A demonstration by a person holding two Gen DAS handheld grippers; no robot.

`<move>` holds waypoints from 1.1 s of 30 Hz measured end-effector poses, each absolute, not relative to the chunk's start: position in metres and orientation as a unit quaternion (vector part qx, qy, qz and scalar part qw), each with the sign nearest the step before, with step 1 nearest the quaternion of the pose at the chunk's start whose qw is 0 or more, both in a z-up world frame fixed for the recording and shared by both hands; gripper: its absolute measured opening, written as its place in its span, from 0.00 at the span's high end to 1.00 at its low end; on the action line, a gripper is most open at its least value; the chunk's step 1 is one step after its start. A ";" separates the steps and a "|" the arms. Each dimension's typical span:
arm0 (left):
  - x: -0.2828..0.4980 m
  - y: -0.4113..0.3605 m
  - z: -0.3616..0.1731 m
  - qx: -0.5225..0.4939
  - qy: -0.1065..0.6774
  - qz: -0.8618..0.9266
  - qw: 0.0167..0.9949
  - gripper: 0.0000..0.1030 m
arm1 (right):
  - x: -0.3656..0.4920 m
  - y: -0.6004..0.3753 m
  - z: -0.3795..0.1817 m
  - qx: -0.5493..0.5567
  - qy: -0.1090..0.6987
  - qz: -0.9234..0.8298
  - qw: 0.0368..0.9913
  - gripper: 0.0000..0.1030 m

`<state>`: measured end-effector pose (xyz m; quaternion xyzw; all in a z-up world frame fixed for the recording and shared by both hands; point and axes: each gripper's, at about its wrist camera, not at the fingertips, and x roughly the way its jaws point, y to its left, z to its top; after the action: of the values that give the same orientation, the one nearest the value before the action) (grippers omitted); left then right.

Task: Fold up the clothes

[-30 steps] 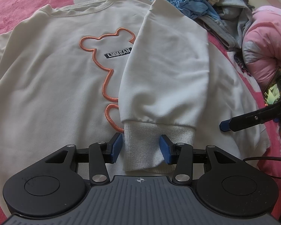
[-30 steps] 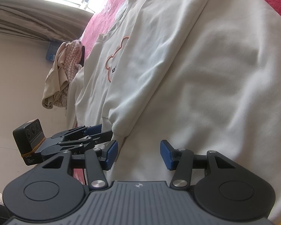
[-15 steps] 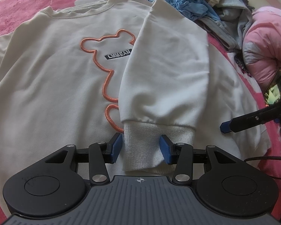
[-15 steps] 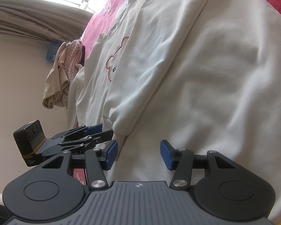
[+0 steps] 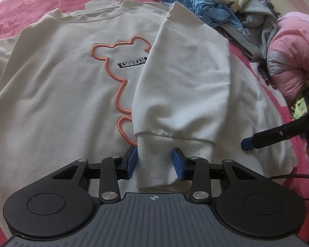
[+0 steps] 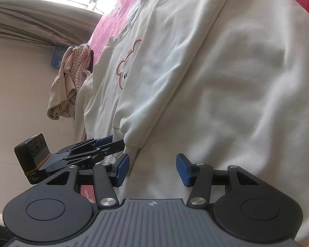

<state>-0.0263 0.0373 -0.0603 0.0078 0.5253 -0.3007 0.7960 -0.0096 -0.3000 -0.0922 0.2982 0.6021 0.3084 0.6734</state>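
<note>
The white sweatshirt (image 5: 57, 94) lies face up on the pink bed (image 5: 31, 2), collar away from the left wrist camera and hem toward it. This flat layout exposes the outlined bear print (image 5: 121, 78) and gives a level base for folding inward.

One sleeve (image 5: 187, 78) is laid across the chest, its ribbed cuff (image 5: 166, 160) pointing toward the hem. This brings the sleeve inside the body outline, so that the later lengthwise folds should enclose it.

The left gripper (image 5: 155, 162) straddles the cuff from the hem side. Its fingers (image 5: 131, 162) are closing, with the ribbed fabric between the blue pads; the left pad touches the cuff edge, the right pad sits on the rib. A firm pinch is not yet evident. The cuff is probably chosen because the rib is thicker and slips less than the plain fabric.

The right gripper (image 6: 152, 170) hovers low over the body panel (image 6: 247, 94) near the sweatshirt's side edge. Its fingers stand apart with nothing between them, only cloth below. This position likely readies it to pin or lift that side.

A pile of unfolded clothes (image 5: 222, 14) and a pink padded jacket (image 5: 292, 53) lie beside the sweatshirt, clear of it.
</note>
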 end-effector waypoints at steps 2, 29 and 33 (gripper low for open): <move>-0.026 0.038 -0.060 0.005 0.524 -0.302 0.796 0.69 | -0.009 -0.300 -0.093 0.298 0.602 0.309 0.674 0.48; 0.008 0.087 -0.058 -0.365 0.537 -0.311 0.694 0.95 | -0.001 -0.261 -0.123 0.433 0.567 0.375 0.592 0.27; 0.011 0.086 -0.058 -0.390 0.531 -0.318 0.682 0.95 | 0.002 -0.262 -0.132 0.471 0.553 0.372 0.577 0.23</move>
<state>0.0111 0.0858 -0.0577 -0.3901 0.5312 -0.3179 0.6817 0.0020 -0.2621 -0.1320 0.4714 0.5534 0.3724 0.5769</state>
